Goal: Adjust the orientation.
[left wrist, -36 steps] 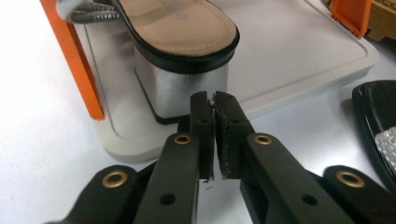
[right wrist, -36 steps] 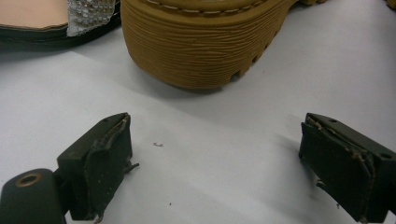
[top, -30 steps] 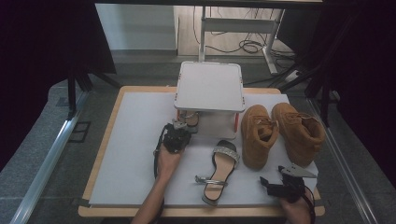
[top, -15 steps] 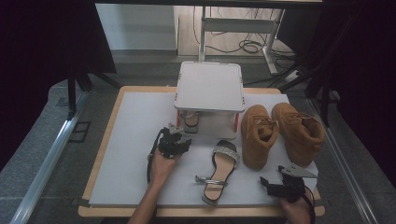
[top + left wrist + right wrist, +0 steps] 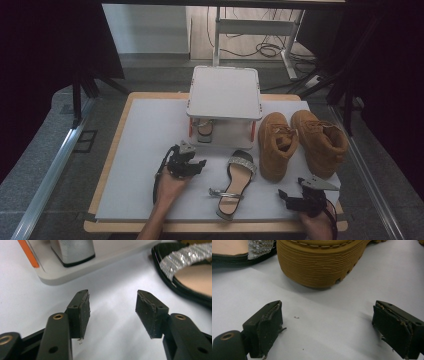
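1. Black jaws of our left gripper point(image 5: 199, 164) are standing apart over the white table cover point(image 5: 145, 130), and they have just been opening; we are gripping nothing between them.
2. We are looking along those jaws in the left gripper view, where bare white surface is lying between the pads point(image 5: 85, 312).
3. We are seeing one sandal point(image 5: 204, 129) sitting on the lower level of the small white shelf stand point(image 5: 225, 92), just ahead of our left gripper.
4. We are seeing the second sandal point(image 5: 234, 182), with its glittering strap, lying flat on the cover between our two grippers, near our left one and not touching it.
5. We are holding our right gripper point(image 5: 286, 196) low at the near right edge, its jaws standing wide and empty.
6. We are facing the ribbed sole of a tan boot point(image 5: 322, 262) in the right gripper view; the pair is standing right of the stand.
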A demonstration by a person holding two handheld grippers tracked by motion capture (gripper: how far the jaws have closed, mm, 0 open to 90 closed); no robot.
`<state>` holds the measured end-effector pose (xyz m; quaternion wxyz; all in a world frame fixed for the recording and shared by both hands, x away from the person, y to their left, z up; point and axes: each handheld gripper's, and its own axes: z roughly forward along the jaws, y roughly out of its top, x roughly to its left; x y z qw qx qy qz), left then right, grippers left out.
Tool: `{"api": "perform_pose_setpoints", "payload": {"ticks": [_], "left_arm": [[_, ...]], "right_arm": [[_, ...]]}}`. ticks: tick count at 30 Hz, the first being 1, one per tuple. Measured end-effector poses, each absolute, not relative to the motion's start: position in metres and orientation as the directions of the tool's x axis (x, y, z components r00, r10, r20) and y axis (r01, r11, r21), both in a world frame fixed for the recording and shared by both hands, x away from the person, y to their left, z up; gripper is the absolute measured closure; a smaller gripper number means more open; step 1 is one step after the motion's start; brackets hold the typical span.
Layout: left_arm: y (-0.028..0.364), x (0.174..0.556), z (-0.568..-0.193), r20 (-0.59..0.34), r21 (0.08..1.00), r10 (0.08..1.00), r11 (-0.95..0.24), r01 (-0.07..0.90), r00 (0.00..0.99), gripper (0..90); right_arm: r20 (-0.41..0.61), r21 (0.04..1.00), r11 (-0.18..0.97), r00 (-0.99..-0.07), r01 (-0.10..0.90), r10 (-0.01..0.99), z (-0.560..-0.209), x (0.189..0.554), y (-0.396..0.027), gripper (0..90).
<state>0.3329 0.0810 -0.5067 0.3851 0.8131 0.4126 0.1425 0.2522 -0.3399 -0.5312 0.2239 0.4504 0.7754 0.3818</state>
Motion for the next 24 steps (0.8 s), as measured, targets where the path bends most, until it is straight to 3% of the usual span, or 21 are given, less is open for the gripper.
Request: {"api": "perform_pose_setpoints", "payload": {"ticks": [12, 20, 24], "left_arm": [[0.091, 0.296, -0.507, -0.047, 0.743, 0.761, -0.407, 0.532, 0.647, 65.5], [0.095, 0.271, -0.505, -0.051, 0.751, 0.741, -0.414, 0.515, 0.669, 89.3], [0.093, 0.257, -0.502, -0.060, 0.758, 0.719, -0.419, 0.500, 0.693, 89.6]], "right_arm": [[-0.004, 0.794, 0.303, -0.494, 0.527, 0.869, -0.531, 0.252, -0.340, 9.8], [-0.004, 0.794, 0.304, -0.494, 0.527, 0.869, -0.531, 0.252, -0.340, 9.8], [-0.004, 0.794, 0.303, -0.494, 0.527, 0.869, -0.531, 0.252, -0.340, 9.8]]}}
